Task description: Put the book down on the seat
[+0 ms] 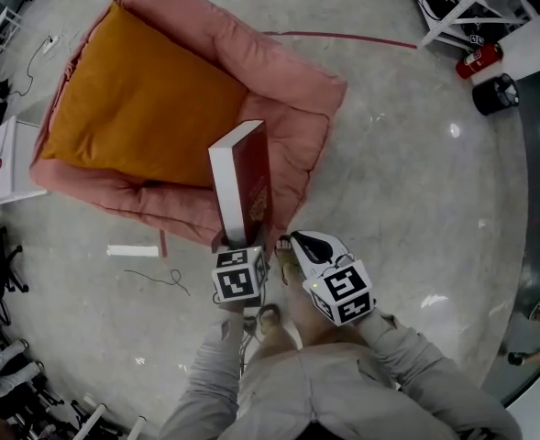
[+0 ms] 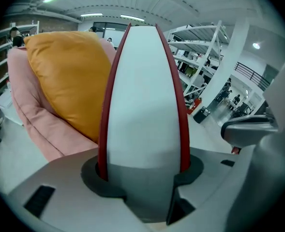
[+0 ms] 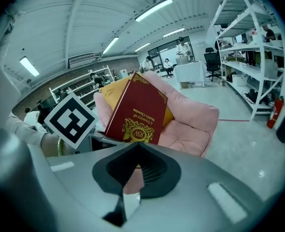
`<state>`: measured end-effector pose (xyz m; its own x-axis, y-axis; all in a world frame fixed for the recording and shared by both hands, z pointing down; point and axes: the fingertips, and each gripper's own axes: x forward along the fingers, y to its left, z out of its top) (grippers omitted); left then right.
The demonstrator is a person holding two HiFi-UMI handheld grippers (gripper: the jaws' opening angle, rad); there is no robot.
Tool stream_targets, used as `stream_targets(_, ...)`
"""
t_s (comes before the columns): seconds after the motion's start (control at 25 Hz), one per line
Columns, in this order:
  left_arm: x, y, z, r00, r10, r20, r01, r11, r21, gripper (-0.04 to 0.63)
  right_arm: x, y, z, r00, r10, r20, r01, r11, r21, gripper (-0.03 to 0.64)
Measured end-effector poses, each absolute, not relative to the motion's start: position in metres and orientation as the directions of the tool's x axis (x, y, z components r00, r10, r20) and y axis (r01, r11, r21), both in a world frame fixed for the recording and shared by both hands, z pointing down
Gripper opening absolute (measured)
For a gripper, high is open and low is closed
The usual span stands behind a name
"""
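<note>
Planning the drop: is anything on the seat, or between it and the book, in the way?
Nothing visible does. The book stands upright in the left gripper, jaws clamped on it, by the pink seat at its near rim. The orange cushion lies bare.

Pale grey sleeves; grey left hand-held gripper, right hand-held gripper, black-and-white marker cubes.
</note>
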<state>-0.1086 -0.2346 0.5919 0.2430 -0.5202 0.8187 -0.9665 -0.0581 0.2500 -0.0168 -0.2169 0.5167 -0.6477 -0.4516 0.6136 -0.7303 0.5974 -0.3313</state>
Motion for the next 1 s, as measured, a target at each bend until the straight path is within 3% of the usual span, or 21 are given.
stream_targets(1.0,-0.046,-0.338,0.756,0.338,-0.269,0.902,-0.941,-0.073,0.331,0.241,0.007,-0.295,0.624,-0.577,-0.446,0.684,-0.806,0.448,-0.388,0.0)
